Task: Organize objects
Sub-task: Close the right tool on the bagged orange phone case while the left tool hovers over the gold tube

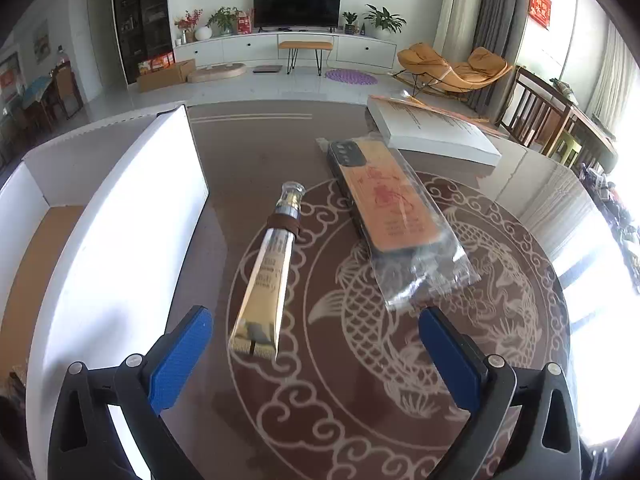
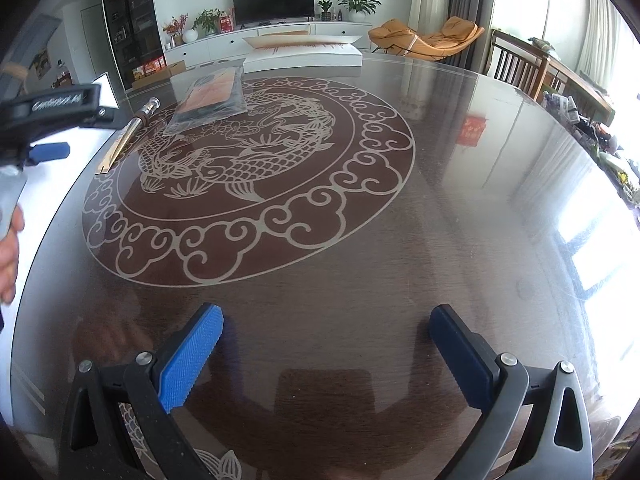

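A gold tube [image 1: 267, 269] with a clear cap lies flat on the round glass table [image 1: 280, 152], its crimped end toward me. My left gripper [image 1: 316, 324] is open, low over the table, with the tube's crimped end between its fingertips. An orange phone case in a clear bag [image 1: 394, 216] lies to the tube's right. An open white cardboard box [image 1: 120, 220] stands at the left. My right gripper [image 2: 326, 322] is open and empty over bare table. In the right wrist view the tube [image 2: 130, 130], the bag [image 2: 212, 98] and the left gripper [image 2: 50, 152] show at far left.
A thick white book [image 1: 432, 128] lies at the table's far right; it shows in the right wrist view [image 2: 304, 54] at the far edge. The table carries a fish and cloud pattern [image 2: 248, 168]. Wooden chairs [image 1: 536, 112] stand beyond the right edge.
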`<state>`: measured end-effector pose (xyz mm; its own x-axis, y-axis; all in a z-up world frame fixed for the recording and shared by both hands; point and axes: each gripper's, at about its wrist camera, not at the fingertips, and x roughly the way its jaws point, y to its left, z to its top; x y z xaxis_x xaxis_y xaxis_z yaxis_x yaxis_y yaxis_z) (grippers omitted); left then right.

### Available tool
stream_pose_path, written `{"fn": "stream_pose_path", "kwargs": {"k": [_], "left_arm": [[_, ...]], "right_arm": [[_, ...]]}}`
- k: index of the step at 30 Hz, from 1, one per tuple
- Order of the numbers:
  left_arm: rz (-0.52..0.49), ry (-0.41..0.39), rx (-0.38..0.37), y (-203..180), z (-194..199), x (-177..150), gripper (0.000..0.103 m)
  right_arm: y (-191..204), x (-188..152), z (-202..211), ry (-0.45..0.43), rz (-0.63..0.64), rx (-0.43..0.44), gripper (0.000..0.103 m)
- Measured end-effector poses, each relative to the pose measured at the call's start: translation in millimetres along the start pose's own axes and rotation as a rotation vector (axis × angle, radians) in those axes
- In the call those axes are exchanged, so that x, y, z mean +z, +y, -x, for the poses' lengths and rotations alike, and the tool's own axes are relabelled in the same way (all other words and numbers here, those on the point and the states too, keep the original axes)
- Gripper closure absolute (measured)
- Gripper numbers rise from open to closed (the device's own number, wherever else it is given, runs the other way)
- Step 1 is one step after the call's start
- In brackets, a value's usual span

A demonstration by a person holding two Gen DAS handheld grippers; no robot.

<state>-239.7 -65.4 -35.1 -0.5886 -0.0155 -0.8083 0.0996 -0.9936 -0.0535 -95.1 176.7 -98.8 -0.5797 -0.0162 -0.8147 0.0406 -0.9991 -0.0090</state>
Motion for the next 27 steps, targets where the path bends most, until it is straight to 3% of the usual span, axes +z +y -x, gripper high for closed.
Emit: {"fn": "stream_pose_path", "kwargs": {"k": [5,9,11,13,15,18,25,26,27], "left_arm": [[-0.020,0.049,0.045,9,-48,26,0.000],[-0.001,0.083,0.033,16,-70,22,0.005],[-0.022,0.047,0.052,14,-68,15,0.010],[-0.025,-0.012,0.056,15,-59,6,0.029],[-0.022,-0.035,0.071,17,-50,0,0.074],[-0.013,-0.031,0.073,19,-37,-16,0.076],[0.014,-0.032,0.072,22,19,-93,0.076],[0.006,-0.036,0.071,23,24,-101,0.074],[-0.009,-0.036,0.073,22,27,-106,0.059]], "right_arm": [[0,0,0,0.000,0.000,0.000,0.000],[0,0,0,0.000,0.000,0.000,0.000],[0,0,0,0.000,0.000,0.000,0.000],[0,0,0,0.000,0.000,0.000,0.000],[0,0,0,0.000,0.000,0.000,0.000],[0,0,0,0.000,0.000,0.000,0.000],[0,0,-1,0.000,0.001,0.002,0.000],[0,0,-1,0.000,0.001,0.003,0.000],[0,0,-1,0.000,0.001,0.004,0.000]]}}
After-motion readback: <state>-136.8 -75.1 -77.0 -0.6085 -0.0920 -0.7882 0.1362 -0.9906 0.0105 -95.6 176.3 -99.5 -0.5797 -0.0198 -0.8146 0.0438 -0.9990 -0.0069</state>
